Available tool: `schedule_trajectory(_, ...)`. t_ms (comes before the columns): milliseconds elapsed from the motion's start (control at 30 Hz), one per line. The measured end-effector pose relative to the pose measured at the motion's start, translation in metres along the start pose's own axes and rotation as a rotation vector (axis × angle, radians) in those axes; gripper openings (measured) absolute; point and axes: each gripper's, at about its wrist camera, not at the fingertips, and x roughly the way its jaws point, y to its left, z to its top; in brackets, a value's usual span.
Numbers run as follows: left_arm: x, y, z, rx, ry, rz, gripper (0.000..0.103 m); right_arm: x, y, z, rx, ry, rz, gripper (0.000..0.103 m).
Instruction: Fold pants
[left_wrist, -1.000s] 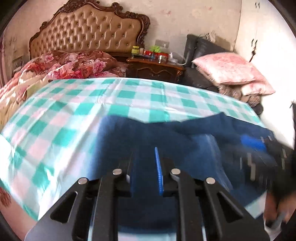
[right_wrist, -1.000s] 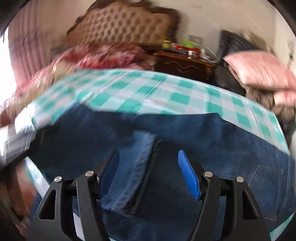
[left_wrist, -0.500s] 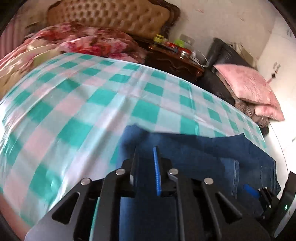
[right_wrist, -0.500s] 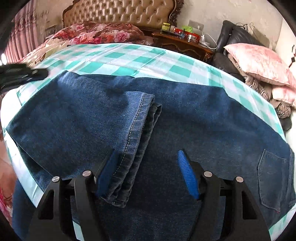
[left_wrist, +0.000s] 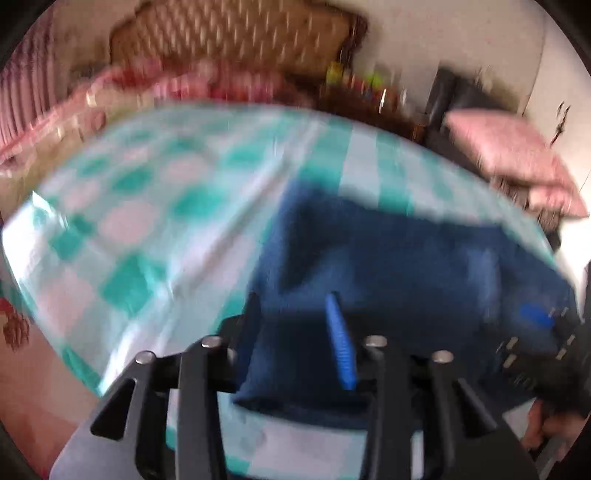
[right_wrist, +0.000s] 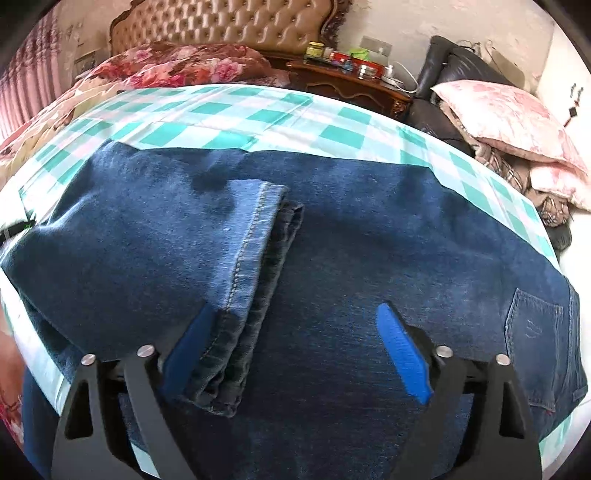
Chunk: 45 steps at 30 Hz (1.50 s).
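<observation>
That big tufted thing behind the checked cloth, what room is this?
Most likely a bedroom: the tan tufted headboard, a floral red quilt and a dark wooden nightstand stand behind the cloth.

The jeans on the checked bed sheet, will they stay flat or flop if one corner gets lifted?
The jeans would probably droop: the folded-over leg hem lies limp in soft layers. Thick stitched denim suggests some weight, so the fold likely stays put on the checked sheet.
</observation>
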Motion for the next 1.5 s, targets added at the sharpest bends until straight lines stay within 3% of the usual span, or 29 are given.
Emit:
schedule_trajectory(100, -0.008, 0.014, -0.003, -0.087, -0.027, -0.058, 0.04, -0.002, -0.003, 0.002, 0.017, 0.014, 0.007, 0.088)
schedule_trajectory(167, -0.02, 0.021, -0.002, -0.116, -0.069, -0.073, 0.048, -0.011, -0.005, 0.005, 0.015, -0.015, -0.003, 0.088)
schedule_trajectory(267, -0.04, 0.021, 0.002, -0.114, -0.143, 0.04, 0.064, -0.037, -0.017, 0.013, 0.071, -0.135, -0.038, 0.088)
schedule_trajectory(367, -0.052, 0.02, 0.002, -0.135, -0.168, 0.021, 0.073, -0.044, -0.023, 0.021, 0.122, -0.173, -0.091, 0.088)
schedule_trajectory(533, -0.062, 0.0, 0.0, 0.046, -0.278, 0.202, 0.077, -0.052, -0.02, 0.032, 0.113, -0.222, -0.017, 0.088)
schedule_trajectory(567, -0.062, -0.001, 0.001, 0.047, -0.266, 0.202, 0.077, -0.053, -0.019, 0.034, 0.108, -0.232, -0.002, 0.088)
schedule_trajectory(600, -0.063, 0.001, 0.001, 0.028, -0.253, 0.139, 0.077, -0.053, -0.017, 0.035, 0.105, -0.235, -0.001, 0.088)
schedule_trajectory(633, -0.065, 0.002, 0.001, 0.012, -0.25, 0.093, 0.075, -0.052, -0.017, 0.037, 0.115, -0.228, -0.002, 0.089)
schedule_trajectory(733, -0.059, -0.003, 0.0, 0.031, -0.236, 0.082, 0.055, -0.046, -0.011, 0.038, 0.104, -0.187, 0.03, 0.089)
schedule_trajectory(833, -0.046, 0.004, -0.005, 0.004, -0.185, -0.034, 0.041, -0.042, 0.002, 0.029, 0.045, -0.167, 0.024, 0.084)
schedule_trajectory(933, -0.034, 0.004, -0.013, 0.026, -0.155, -0.035, 0.04, -0.034, 0.002, 0.021, 0.052, -0.13, 0.06, 0.077)
schedule_trajectory(1033, -0.009, 0.01, -0.021, 0.031, -0.048, 0.004, 0.039, -0.021, -0.003, 0.014, 0.068, -0.084, 0.057, 0.066)
schedule_trajectory(1167, -0.012, 0.011, -0.023, 0.059, -0.056, 0.029, 0.039, -0.006, -0.011, 0.005, 0.076, -0.026, 0.051, 0.06)
schedule_trajectory(1267, -0.022, 0.009, -0.003, 0.072, -0.106, -0.012, 0.038, -0.003, -0.014, 0.0, 0.082, -0.025, 0.068, 0.06)
schedule_trajectory(1333, -0.02, 0.0, 0.022, 0.106, -0.115, -0.001, 0.038, -0.003, -0.012, -0.001, 0.071, -0.029, 0.061, 0.06)
schedule_trajectory(1500, 0.022, -0.021, 0.084, 0.145, -0.026, -0.038, 0.029, -0.001, -0.014, 0.0, 0.084, -0.017, 0.069, 0.06)
